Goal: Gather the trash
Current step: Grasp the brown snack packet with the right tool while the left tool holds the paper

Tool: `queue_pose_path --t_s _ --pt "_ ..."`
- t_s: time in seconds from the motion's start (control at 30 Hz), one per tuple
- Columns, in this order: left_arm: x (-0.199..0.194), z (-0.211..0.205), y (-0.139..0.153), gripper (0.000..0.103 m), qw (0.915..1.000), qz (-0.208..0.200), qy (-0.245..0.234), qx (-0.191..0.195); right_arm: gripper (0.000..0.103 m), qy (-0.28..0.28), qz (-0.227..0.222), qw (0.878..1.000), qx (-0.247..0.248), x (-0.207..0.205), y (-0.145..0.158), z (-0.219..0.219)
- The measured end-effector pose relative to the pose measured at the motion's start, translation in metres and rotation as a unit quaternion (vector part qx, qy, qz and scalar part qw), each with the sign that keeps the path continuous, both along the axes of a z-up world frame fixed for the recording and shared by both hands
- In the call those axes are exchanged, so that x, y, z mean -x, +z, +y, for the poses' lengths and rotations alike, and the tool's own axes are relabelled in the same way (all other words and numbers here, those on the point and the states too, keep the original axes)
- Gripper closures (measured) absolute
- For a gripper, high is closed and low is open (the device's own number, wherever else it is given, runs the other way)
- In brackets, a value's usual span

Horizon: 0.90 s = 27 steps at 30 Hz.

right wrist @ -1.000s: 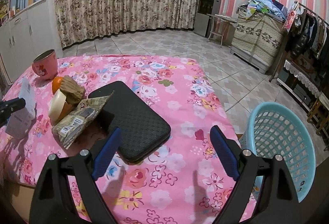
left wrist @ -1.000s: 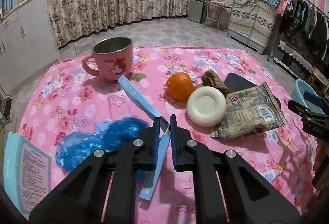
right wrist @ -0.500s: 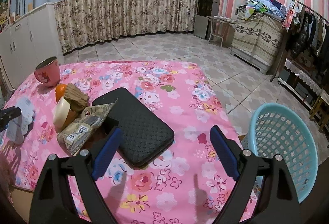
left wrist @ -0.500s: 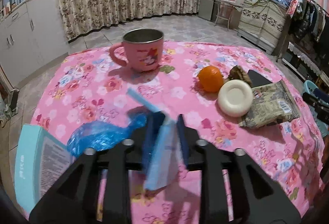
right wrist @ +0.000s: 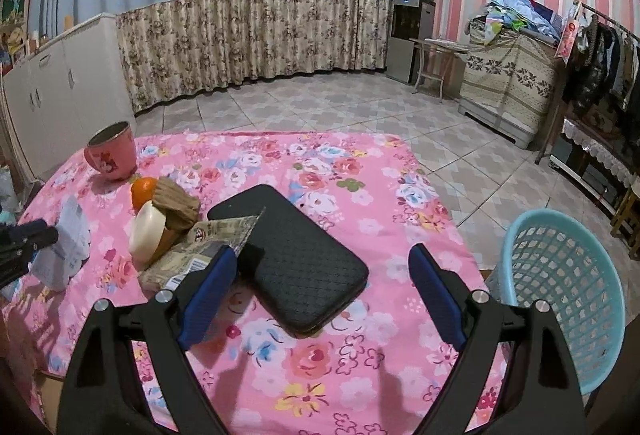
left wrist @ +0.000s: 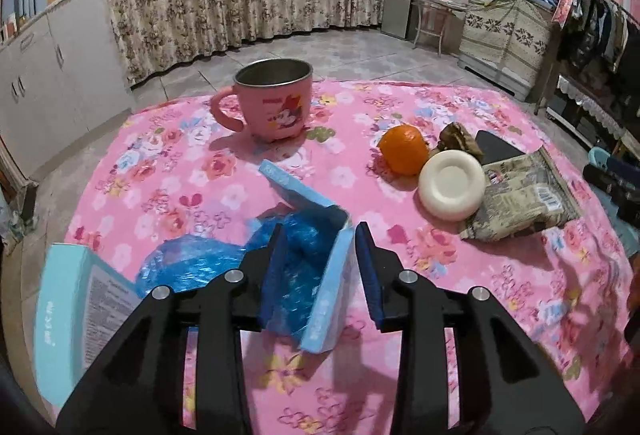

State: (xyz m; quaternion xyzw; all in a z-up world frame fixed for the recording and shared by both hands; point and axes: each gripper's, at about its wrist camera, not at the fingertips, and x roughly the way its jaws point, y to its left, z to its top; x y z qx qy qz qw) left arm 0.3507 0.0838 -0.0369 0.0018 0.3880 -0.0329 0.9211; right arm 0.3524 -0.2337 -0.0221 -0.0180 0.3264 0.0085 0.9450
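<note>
My left gripper [left wrist: 318,267] is opening around the blue carton [left wrist: 326,291]; right gripper [right wrist: 318,295] gapes empty, basket [right wrist: 560,287] unfilled.

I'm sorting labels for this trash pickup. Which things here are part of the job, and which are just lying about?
Job:
- flattened blue box, loose between the opening left gripper fingers
- crumpled blue plastic
- snack wrapper
- brown wad
- blue basket

Lying about, probably:
- pink mug
- orange
- white disc
- black case
</note>
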Motion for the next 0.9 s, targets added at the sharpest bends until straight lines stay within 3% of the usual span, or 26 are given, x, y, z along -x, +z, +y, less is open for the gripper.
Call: queue_pose_path --t_s 0.33,0.53,0.73,0.9 --pt "-0.006 -0.028 -0.012 0.096 0.9991 0.03 -0.031 -0.002 0.017 0.002 0.012 1.0 -0.01 -0.001 -0.004 -0.001" --pt "-0.007 -0.023 -0.01 0.096 0.9995 0.023 -0.023 -0.005 0.017 0.015 0.019 0.999 -0.021 -0.003 -0.007 0.007" --pt "-0.001 -0.025 0.014 0.096 0.9995 -0.017 -0.024 0.008 0.017 0.028 0.018 0.999 -0.037 -0.002 -0.005 0.016" --pt "-0.004 -0.027 0.018 0.096 0.9995 -0.024 -0.018 0.001 0.017 0.034 0.04 0.998 -0.045 -0.011 -0.016 0.026"
